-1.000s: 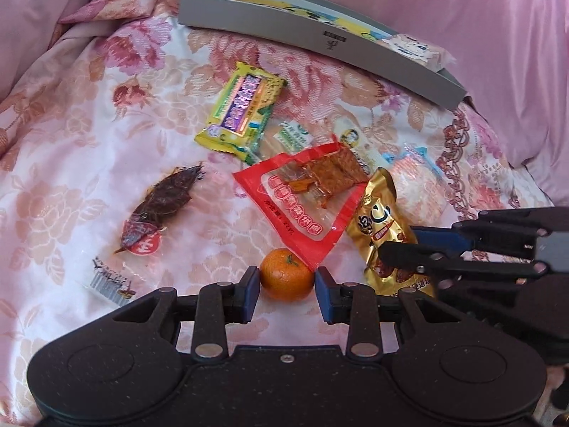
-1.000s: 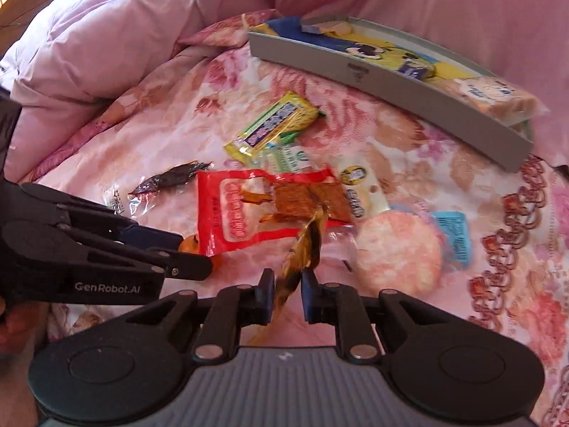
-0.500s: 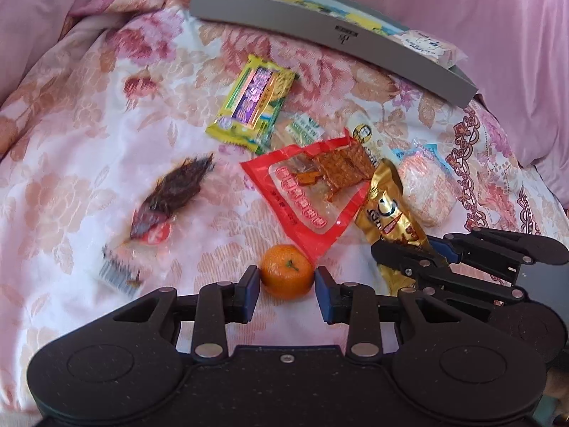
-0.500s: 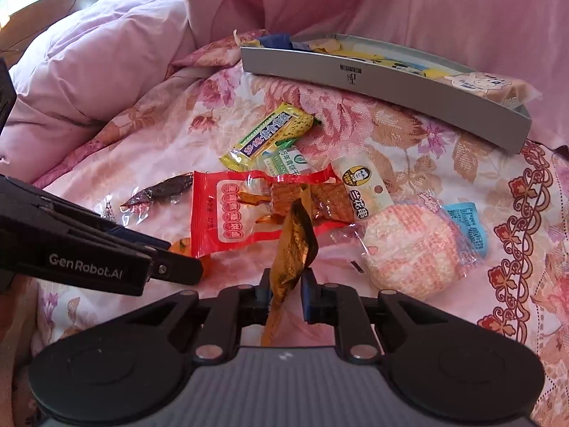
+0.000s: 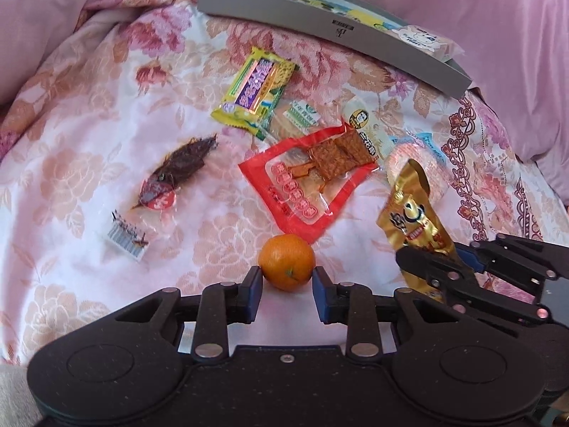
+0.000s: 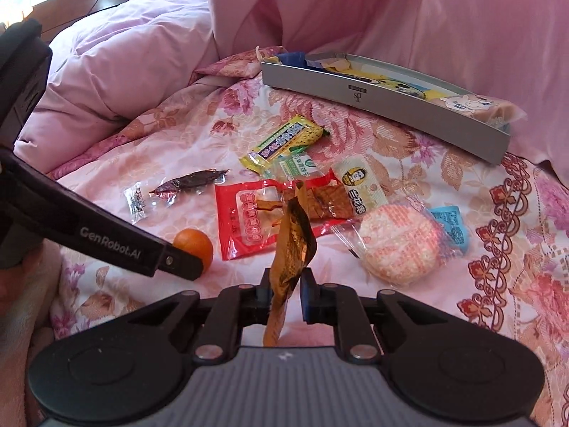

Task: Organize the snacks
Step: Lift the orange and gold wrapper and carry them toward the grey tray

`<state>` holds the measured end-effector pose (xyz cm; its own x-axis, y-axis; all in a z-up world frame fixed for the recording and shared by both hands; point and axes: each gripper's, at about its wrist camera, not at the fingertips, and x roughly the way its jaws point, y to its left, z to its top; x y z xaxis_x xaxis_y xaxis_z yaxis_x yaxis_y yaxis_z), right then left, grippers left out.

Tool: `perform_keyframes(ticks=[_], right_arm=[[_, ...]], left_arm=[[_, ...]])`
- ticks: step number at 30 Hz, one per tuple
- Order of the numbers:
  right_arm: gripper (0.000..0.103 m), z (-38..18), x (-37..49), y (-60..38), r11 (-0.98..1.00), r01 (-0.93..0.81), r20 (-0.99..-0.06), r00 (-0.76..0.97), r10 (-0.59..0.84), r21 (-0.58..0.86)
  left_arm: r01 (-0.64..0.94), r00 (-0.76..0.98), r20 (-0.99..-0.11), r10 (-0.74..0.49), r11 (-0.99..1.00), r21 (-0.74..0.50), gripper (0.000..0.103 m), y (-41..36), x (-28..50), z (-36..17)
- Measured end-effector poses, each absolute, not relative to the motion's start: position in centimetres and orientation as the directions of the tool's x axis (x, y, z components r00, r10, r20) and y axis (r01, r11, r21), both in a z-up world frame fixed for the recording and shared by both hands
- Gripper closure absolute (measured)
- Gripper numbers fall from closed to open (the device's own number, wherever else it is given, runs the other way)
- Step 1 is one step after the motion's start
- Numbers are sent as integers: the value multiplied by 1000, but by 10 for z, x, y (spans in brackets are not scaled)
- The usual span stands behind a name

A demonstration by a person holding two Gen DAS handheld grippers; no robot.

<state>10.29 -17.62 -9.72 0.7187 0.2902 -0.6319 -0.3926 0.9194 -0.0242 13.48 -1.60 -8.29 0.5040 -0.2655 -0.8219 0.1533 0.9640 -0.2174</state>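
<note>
My left gripper (image 5: 287, 283) is shut on a small orange mandarin (image 5: 286, 261), its fingers touching both sides, and holds it above the floral bedspread. My right gripper (image 6: 285, 284) is shut on a gold snack packet (image 6: 293, 245) that stands upright between the fingers; it also shows at the right of the left wrist view (image 5: 414, 213). A grey tray (image 5: 330, 32) holding several snacks lies at the far side of the bed. Loose snacks lie between: a red packet (image 5: 313, 181), a yellow-green bar (image 5: 256, 92), a dark dried-fish packet (image 5: 177, 174) and a round pink rice cracker (image 6: 398, 242).
Pink quilts (image 6: 117, 67) are heaped at the left and behind the tray. A pale yellow packet (image 6: 359, 185) and a small blue sachet (image 6: 450, 224) lie near the rice cracker. A small clear sachet (image 5: 126, 238) lies left of the mandarin.
Both grippers have risen and pulled back from the bedspread. The gold packet is lifted higher in the right gripper, and the mandarin has come up with the left gripper.
</note>
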Motion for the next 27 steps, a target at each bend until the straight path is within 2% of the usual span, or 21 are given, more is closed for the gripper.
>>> perform_keyframes(ticks=[7, 15, 27], right_arm=[[87, -98, 101, -180, 922, -387, -629, 721, 290, -18], [87, -102, 103, -180, 924, -382, -634, 716, 291, -7], [86, -112, 111, -181, 928, -372, -639, 715, 284, -4]], left_arm=[[191, 528, -807, -264, 963, -190, 75, -20, 136, -83], [216, 520, -816, -252, 963, -160, 66, -26, 145, -91], [208, 526, -812, -254, 964, -166, 67, -25, 147, -93]])
